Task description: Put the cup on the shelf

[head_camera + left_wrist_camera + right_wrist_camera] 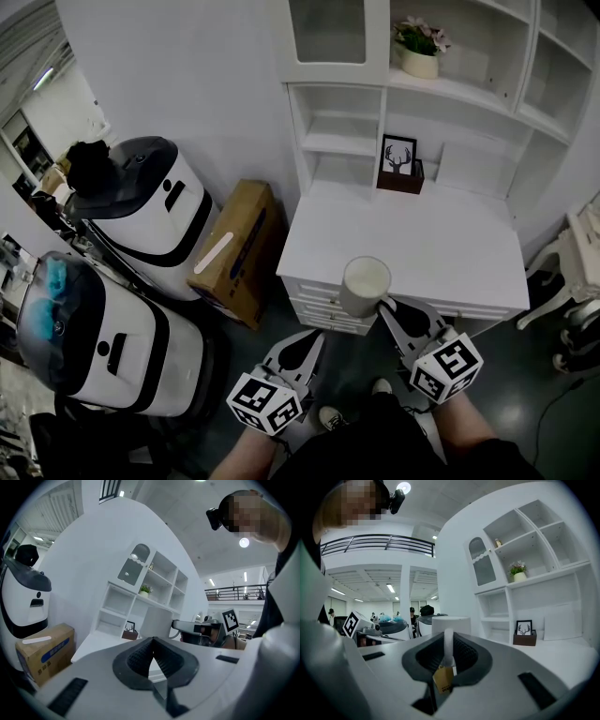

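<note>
The right tongs [387, 306] pinch the cup [366, 284] by its handle over the surface's [450, 253] front edge; the left tongs [313, 337] are closed and empty.

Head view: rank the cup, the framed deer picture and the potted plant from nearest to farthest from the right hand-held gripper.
1. cup, its handle in the right hand-held gripper.
2. framed deer picture, at the white desk's back.
3. potted plant, on the upper shelf.

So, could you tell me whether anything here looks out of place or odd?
Only a small yellow tag dangling from the handle of the white cylindrical cup, pinched in the right hand-held gripper; the cup is upright, nothing spilled.
</note>
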Action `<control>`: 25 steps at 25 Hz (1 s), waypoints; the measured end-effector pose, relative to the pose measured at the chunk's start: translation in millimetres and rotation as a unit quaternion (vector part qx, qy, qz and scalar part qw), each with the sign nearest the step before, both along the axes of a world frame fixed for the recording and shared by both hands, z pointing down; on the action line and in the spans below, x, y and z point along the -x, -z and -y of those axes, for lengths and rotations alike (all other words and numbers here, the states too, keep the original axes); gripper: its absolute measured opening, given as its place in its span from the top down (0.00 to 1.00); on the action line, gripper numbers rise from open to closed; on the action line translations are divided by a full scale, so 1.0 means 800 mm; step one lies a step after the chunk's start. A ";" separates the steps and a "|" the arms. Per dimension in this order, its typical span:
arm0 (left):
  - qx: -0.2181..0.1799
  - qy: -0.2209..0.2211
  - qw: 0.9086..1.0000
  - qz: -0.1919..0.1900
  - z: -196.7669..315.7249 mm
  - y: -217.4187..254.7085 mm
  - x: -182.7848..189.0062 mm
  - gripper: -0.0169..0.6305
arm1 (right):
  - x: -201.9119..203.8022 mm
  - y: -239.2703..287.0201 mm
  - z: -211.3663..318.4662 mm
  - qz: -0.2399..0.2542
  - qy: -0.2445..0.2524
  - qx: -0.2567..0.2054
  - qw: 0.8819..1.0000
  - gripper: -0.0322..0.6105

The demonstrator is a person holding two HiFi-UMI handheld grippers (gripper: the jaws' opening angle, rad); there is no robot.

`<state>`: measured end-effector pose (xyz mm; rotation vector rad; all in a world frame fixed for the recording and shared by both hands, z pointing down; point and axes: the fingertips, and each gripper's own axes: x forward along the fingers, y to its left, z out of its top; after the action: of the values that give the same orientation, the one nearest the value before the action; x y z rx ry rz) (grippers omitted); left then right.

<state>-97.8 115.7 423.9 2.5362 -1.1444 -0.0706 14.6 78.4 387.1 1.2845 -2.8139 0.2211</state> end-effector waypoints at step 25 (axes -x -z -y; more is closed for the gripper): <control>-0.001 0.061 0.998 0.015 0.075 0.006 0.014 0.97 | 0.022 0.010 0.101 0.008 0.064 -0.011 0.998 0.90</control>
<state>-108.8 56.1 419.2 2.4742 -1.3093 -0.0651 -2.9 -2.7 379.1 1.1055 -2.9060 0.1983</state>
